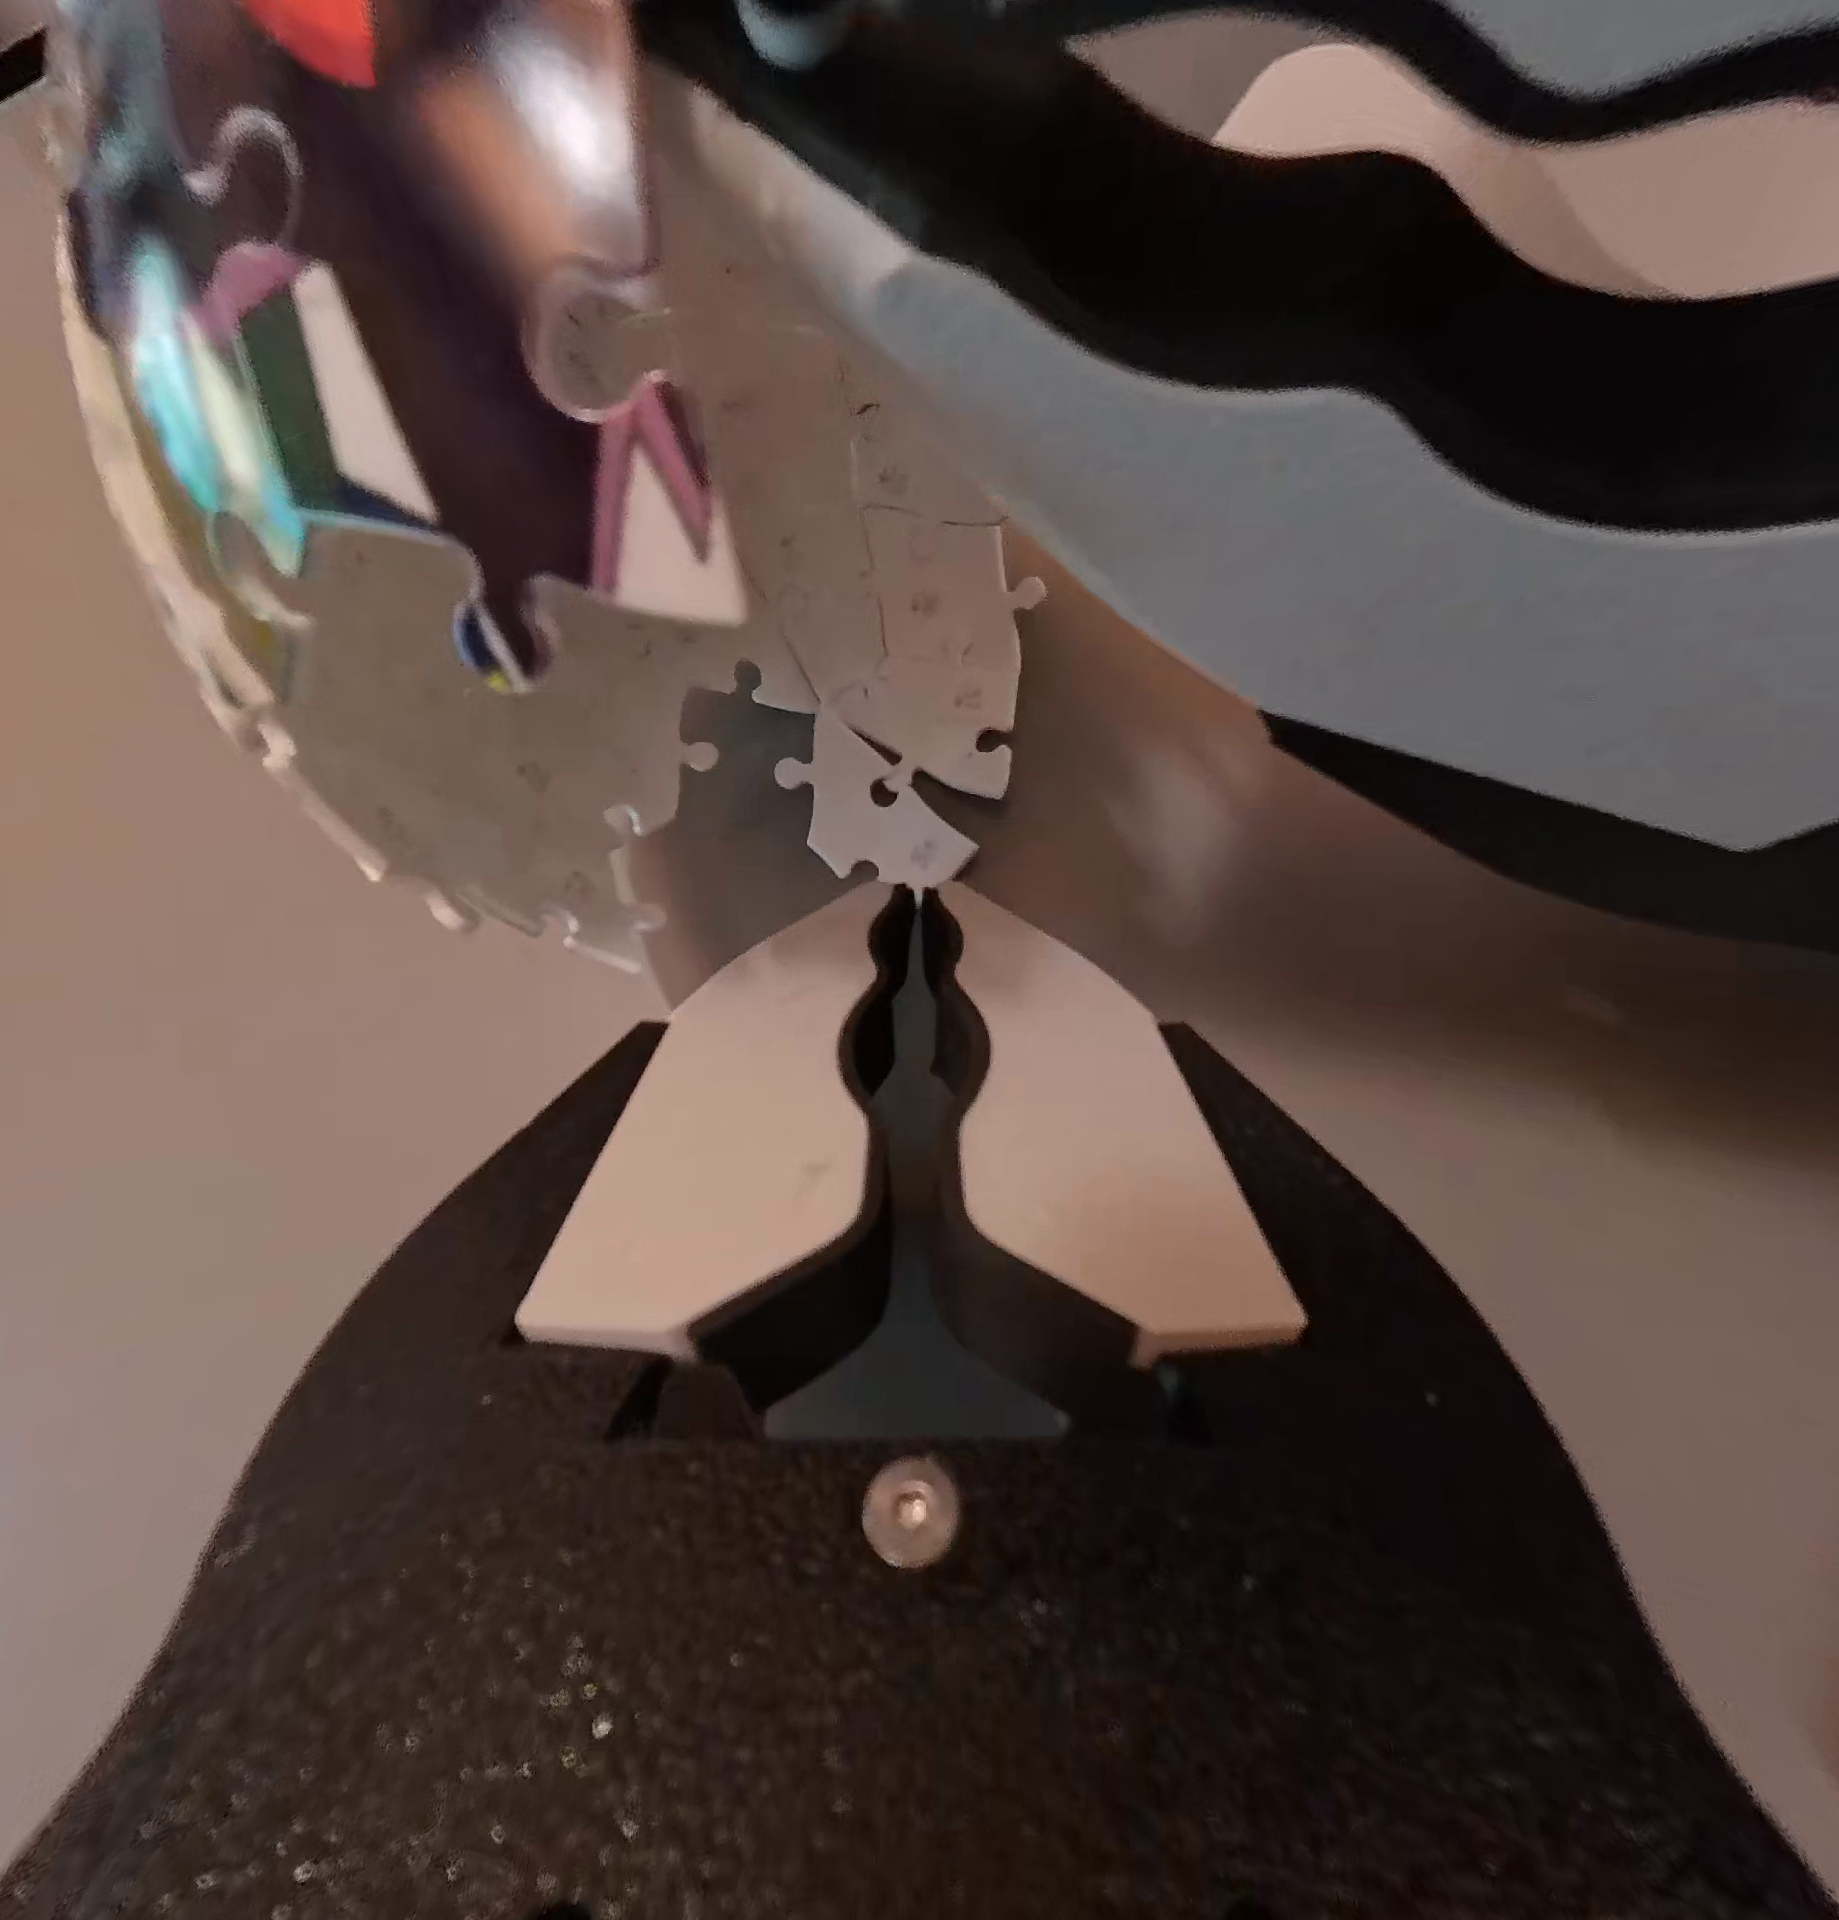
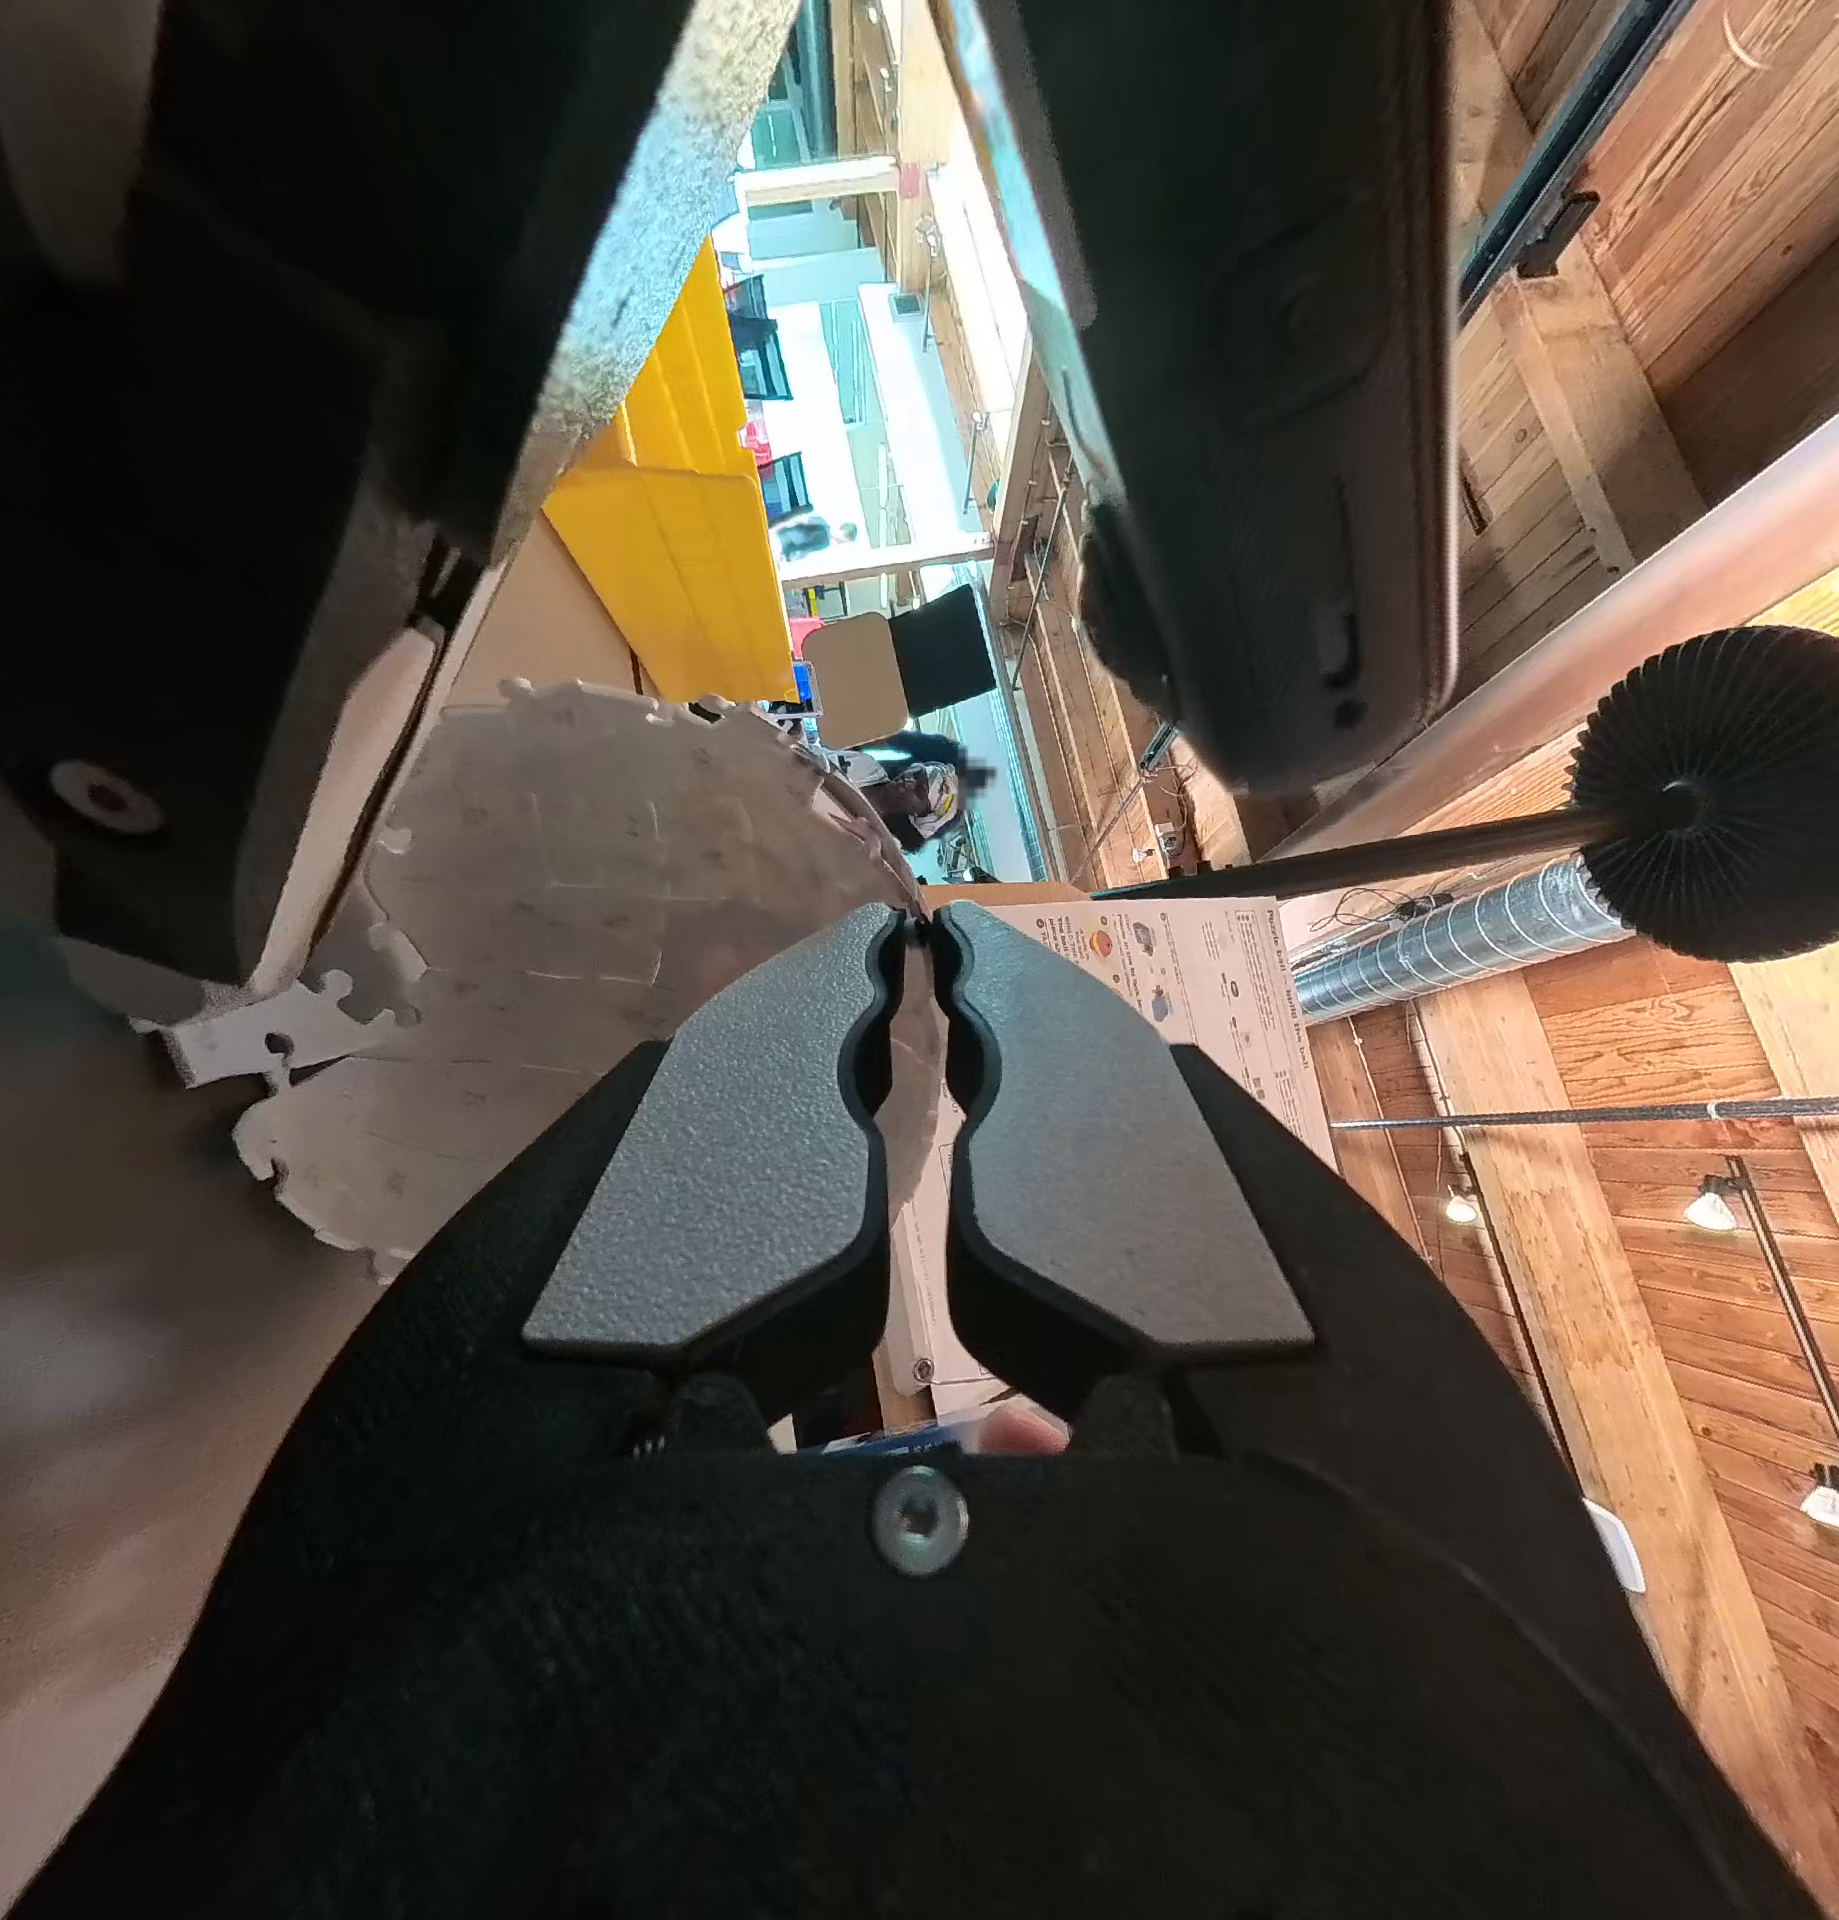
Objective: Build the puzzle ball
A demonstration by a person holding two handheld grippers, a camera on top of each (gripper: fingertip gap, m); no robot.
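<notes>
In the left wrist view my left gripper (image 1: 920, 902) has its cream fingers closed, and the tips pinch the lower corner of a white puzzle piece (image 1: 887, 821). The piece sits at the open edge of the partly built puzzle ball (image 1: 458, 748), whose pale inside faces me, next to a gap in the rim. In the right wrist view my right gripper (image 2: 920, 930) is shut on the rim of the ball shell (image 2: 541, 883), which runs between its grey fingers. The same piece (image 2: 240, 1039) shows under the left gripper's finger (image 2: 375, 748). The right gripper's fingers (image 1: 1310, 468) cross the upper right of the left view.
A printed instruction sheet (image 2: 1185, 997) lies beyond the right gripper. Yellow bins (image 2: 686, 520), a black device (image 2: 1258, 416), a black round pleated object on a rod (image 2: 1725, 790), a silver duct (image 2: 1445, 935) and wooden planks fill the background. A person stands far off. The grippers' ends are close to 11 cm from one another.
</notes>
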